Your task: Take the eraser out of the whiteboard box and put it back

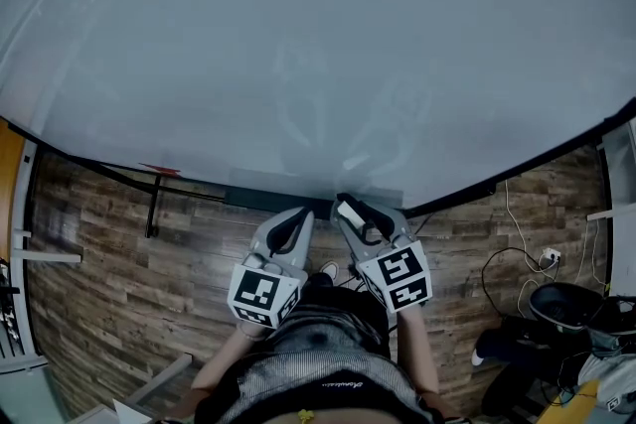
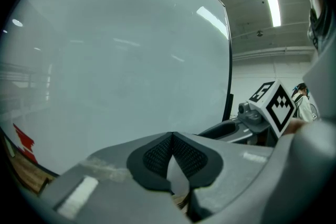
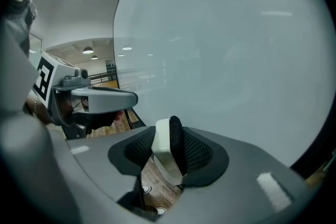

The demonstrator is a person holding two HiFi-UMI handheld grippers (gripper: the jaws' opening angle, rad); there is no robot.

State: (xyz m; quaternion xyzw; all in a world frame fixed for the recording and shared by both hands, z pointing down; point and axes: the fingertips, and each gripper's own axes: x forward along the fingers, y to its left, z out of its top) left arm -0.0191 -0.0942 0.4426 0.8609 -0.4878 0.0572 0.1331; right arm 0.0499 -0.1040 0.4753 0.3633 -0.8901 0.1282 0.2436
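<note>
The eraser (image 3: 169, 148), white-backed with a black felt face, stands on edge between the pads of my right gripper (image 3: 168, 153), which is shut on it. In the head view the eraser (image 1: 351, 212) pokes out of the right gripper (image 1: 356, 216) just below the whiteboard's (image 1: 318, 45) lower edge. A pale translucent box (image 1: 268, 184) sits along that edge, right in front of both grippers. My left gripper (image 1: 298, 219) is beside the right one; its pads (image 2: 157, 155) meet at the tips with nothing between them. The right gripper's jaw (image 2: 231, 129) shows to its right.
The whiteboard fills most of every view and bears a small red mark (image 1: 159, 170). A black stand leg (image 1: 151, 209) rests on the wooden floor (image 1: 109, 253) at left. Cables and a power strip (image 1: 545, 258) and dark bags (image 1: 571, 305) lie at right. A person (image 2: 303, 103) stands far off.
</note>
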